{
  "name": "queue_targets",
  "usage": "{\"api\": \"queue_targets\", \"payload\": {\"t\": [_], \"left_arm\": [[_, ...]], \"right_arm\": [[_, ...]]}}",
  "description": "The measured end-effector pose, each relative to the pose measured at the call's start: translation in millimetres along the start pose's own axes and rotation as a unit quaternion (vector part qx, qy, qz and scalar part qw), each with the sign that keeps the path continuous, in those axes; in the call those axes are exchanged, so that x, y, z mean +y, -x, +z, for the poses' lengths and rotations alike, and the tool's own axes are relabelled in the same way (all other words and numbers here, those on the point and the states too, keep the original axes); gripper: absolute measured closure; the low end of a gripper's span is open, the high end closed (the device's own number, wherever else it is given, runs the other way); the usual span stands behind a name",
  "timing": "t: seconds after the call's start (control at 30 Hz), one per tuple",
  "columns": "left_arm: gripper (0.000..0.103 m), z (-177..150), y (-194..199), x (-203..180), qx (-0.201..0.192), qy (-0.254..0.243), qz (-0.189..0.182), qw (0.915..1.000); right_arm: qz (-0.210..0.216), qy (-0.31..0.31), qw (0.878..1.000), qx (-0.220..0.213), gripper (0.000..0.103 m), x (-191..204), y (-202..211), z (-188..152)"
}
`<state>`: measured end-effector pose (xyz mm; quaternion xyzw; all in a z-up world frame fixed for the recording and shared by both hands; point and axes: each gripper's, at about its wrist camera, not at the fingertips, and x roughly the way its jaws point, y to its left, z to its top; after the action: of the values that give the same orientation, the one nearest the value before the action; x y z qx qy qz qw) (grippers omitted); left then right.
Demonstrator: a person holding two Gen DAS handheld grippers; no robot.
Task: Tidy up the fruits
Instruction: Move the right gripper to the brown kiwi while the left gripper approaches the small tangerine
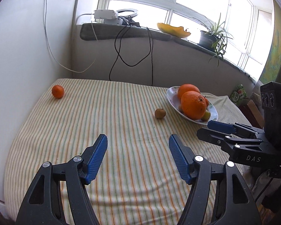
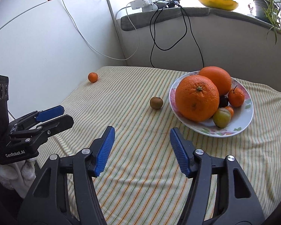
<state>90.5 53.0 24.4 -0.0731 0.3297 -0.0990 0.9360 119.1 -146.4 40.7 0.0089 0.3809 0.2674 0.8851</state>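
The left gripper (image 1: 137, 140) hovers over the near part of the worktop (image 1: 121, 168) with its blue pads spread wide and nothing between them. In its view the plate (image 1: 171, 95) sits toward the far right corner, already loaded with two large oranges and some smaller fruit. Two pieces are left out: a small mandarin (image 1: 57, 91) near the far left corner, and a brownish fruit (image 1: 160, 113) on the striped cloth just beside the plate's left rim. The right gripper (image 1: 212, 126) reaches in from the right edge, close to the plate.

From the right wrist view, the right gripper (image 2: 142, 133) is likewise spread and empty, above the near middle of the worktop. The plate (image 2: 247, 112) looks mostly filled, so the job seems well along, with those two strays remaining. Nothing lies between either gripper and the loose fruit; dangling black cables (image 2: 185, 28) and a potted plant (image 2: 266, 3) stay back at the windowsill, well apart.
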Motion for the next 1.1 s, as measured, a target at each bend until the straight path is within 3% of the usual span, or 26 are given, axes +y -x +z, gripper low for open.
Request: {"api": "queue_targets", "payload": {"t": [0.13,0.6,0.77,1.1], "left_arm": [[0.035,3.4,-1.7,19.7,-0.001,0.011,0.008,0.9999],[0.036,26.2,-24.8,89.6,0.012,0.048,0.054,0.9973],[0.042,42.9,-45.2,112.3,0.019,0.059,0.075,0.9953],[0.047,71.8,-90.7,143.0,0.032,0.06,0.104,0.9923]], "right_arm": [[-0.015,-0.016,1.0,0.012,0.05,-0.1,-16.6,1.8],[-0.038,-0.027,0.998,0.037,0.051,7.1,-62.5,18.6],[-0.037,-0.044,0.997,0.048,0.056,3.7,-73.0,21.3],[-0.047,-0.05,0.996,0.057,0.056,-0.4,-87.9,29.2]]}}
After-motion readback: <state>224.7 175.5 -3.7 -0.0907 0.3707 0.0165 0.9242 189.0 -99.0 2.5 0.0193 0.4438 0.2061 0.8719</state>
